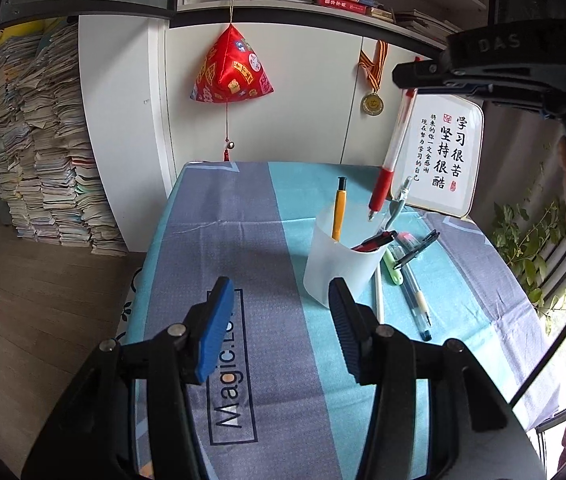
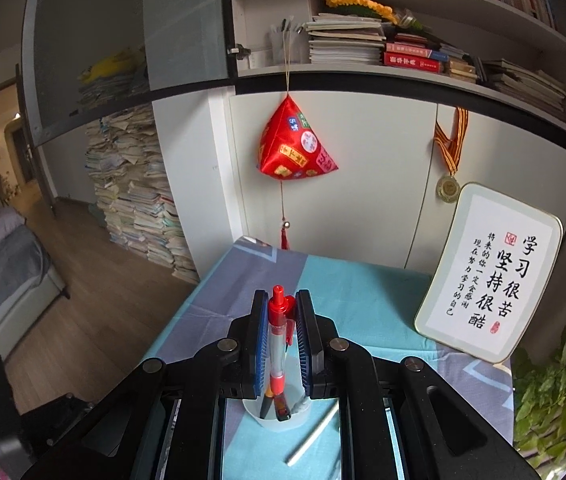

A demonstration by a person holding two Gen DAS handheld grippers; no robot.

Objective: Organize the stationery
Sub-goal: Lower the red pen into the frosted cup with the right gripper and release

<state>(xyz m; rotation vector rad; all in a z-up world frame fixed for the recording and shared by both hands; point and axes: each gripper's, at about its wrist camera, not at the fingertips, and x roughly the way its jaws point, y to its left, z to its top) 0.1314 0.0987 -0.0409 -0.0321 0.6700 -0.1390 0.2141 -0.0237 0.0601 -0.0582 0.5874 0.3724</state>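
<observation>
Right gripper (image 2: 282, 332) fingers clamp the red pen (image 2: 276, 344) near its clip above the cup (image 1: 343, 264); light, stiff, slick barrel. Left gripper (image 1: 281, 328) fingers wide, empty.

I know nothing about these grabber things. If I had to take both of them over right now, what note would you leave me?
Left gripper: open, empty, just short of the white cup.
Right gripper: shut on the red pen, held tip down above the cup.
Done: yellow pen and a red-and-black pen stand in the cup.
Left: drop the red pen in, then gather the pens lying on the cloth beside the cup, such as the blue pen.
</observation>
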